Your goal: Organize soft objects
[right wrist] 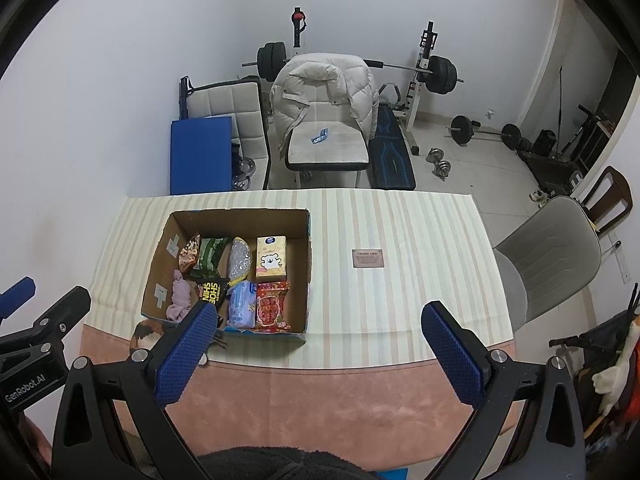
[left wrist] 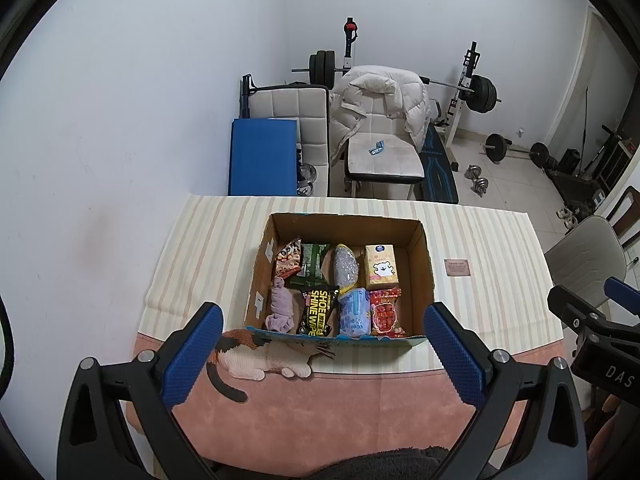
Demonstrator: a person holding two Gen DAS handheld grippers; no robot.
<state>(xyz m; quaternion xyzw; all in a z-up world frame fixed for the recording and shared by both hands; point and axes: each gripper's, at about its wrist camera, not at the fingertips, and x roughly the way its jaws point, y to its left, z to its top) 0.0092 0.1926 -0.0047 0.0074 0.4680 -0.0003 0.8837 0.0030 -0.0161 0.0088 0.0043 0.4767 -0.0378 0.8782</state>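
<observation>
Box (left wrist: 420, 276) of packets sits on the striped cloth (left wrist: 480, 300) at table centre, open top, eight items packed in two rows. Both grippers are held spread and empty, above the near table edge: left gripper (left wrist: 322, 352) lined up on the box's near wall, right gripper (right wrist: 318, 350) offset to the right of it over bare cloth. Soft goods are all inside the box: purple cloth bundle (left wrist: 280, 304) near-left, shoe wipes packet (left wrist: 318, 312) beside it, blue tissue pack (left wrist: 354, 312), red snack bag (left wrist: 386, 312); far row holds an orange snack bag (left wrist: 287, 261), green pack (left wrist: 314, 264), mesh pouch (left wrist: 346, 266), yellow carton (left wrist: 381, 266). Risks, as judged: items are packed touching, so a neighbour could be snagged or dragged out with a pick; slick film packets could slip from a shallow pinch; a low approach could catch the near wall and shove the light box. Left view shows the cat print (left wrist: 256, 354) on the mat fully; in the right view it is partly hidden by a finger. Right view shows the small plaque (right wrist: 368, 258) well clear of the box and more of the chair (right wrist: 548, 256) at right.
</observation>
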